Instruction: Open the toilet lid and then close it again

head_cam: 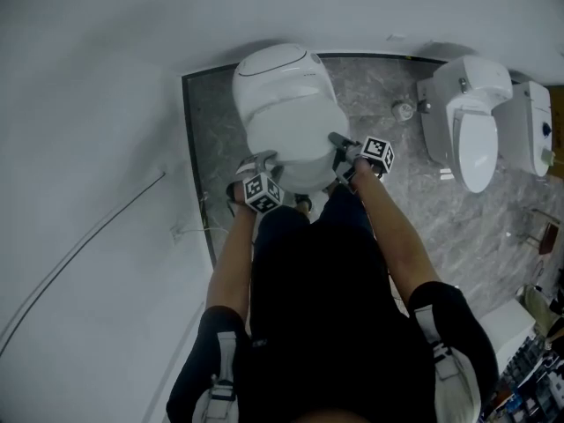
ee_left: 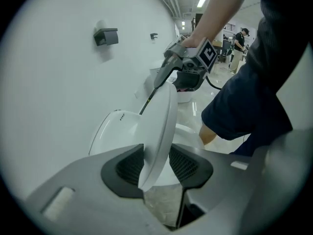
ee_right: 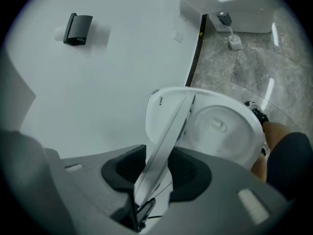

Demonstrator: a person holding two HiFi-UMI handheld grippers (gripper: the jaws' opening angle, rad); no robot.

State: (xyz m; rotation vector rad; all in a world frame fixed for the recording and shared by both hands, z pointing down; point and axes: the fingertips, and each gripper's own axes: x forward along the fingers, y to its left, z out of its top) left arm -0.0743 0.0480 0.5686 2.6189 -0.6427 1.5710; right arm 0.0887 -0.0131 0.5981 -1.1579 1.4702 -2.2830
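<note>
The toilet lid (ee_left: 162, 116) stood half-raised over the toilet bowl (ee_right: 222, 131), with fingers of the left gripper (ee_left: 156, 166) and right gripper (ee_right: 155, 173) each pinching its rim. It was probably stiff, light, slippery plastic, best gripped at that rim.

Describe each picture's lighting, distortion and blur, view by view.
Head view: dim, the white wall bowed by the wide lens. Left gripper view: round fisheye frame with black corners, ceiling strip lights blown out, white plastic toilet lid sharp. Right gripper view: same dark corners, glare streak on the grey marble floor.
</note>
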